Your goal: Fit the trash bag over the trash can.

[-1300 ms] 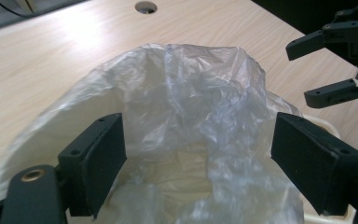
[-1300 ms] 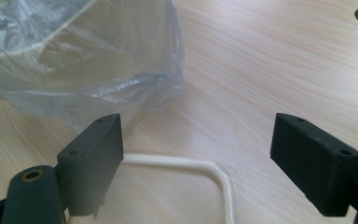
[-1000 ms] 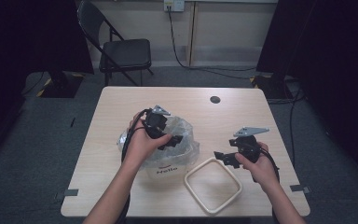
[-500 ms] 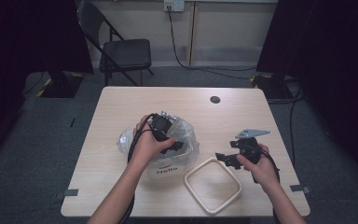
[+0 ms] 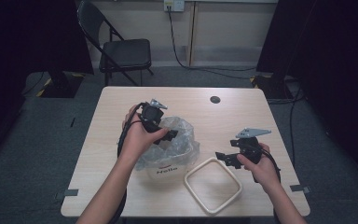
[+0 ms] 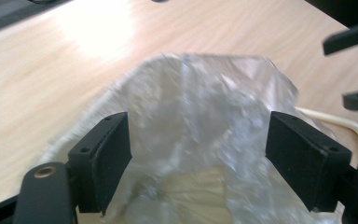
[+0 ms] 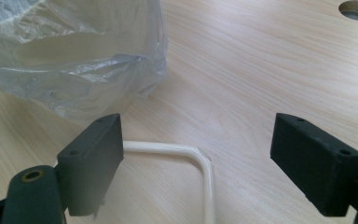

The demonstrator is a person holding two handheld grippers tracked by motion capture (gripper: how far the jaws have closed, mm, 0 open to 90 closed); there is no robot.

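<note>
Over the bin, the left tongs gape wide around the liner; right tongs, also wide, hover beside the ring. Pinch one layer only.

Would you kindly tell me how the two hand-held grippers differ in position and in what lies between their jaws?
The left hand-held gripper is over the plastic bag on the white bin, bag film between its jaws; the right hand-held gripper sits beside the cream frame, with the frame's corner and bare table between its jaws. Both are open and grip nothing.
</note>
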